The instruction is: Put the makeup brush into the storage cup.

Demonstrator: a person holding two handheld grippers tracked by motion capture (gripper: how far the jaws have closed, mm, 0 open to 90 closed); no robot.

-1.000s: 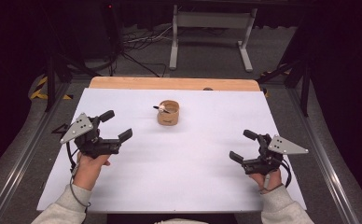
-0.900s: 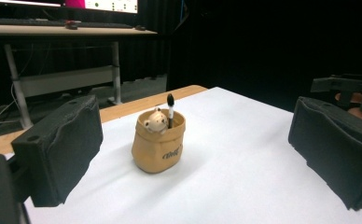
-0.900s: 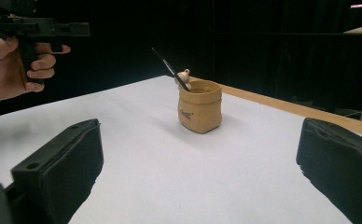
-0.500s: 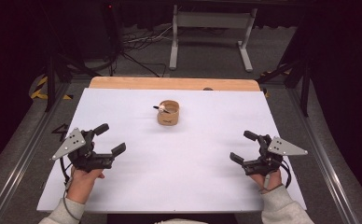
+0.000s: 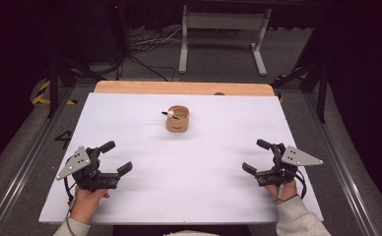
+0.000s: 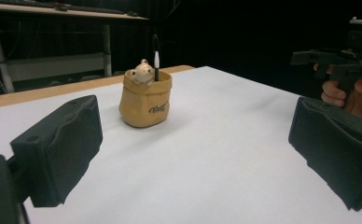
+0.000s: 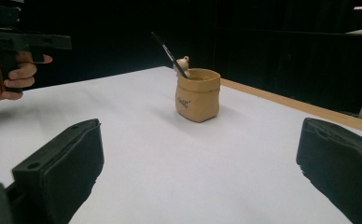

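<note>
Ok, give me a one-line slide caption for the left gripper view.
Open left gripper faces a tan pouch-shaped pot holding a pen and a small figurine on the white table.

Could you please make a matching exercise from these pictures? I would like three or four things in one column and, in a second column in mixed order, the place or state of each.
Things:
1. tan pen holder
2. black pen
3. left tool
4. right tool

Places or states:
A. open, held over the table's near right part
B. stands on the white table, towards the far middle
C. open, held over the table's near left part
D. stands inside the holder, beside a small bear figure

Pairs: 1-B, 2-D, 3-C, 4-A
</note>
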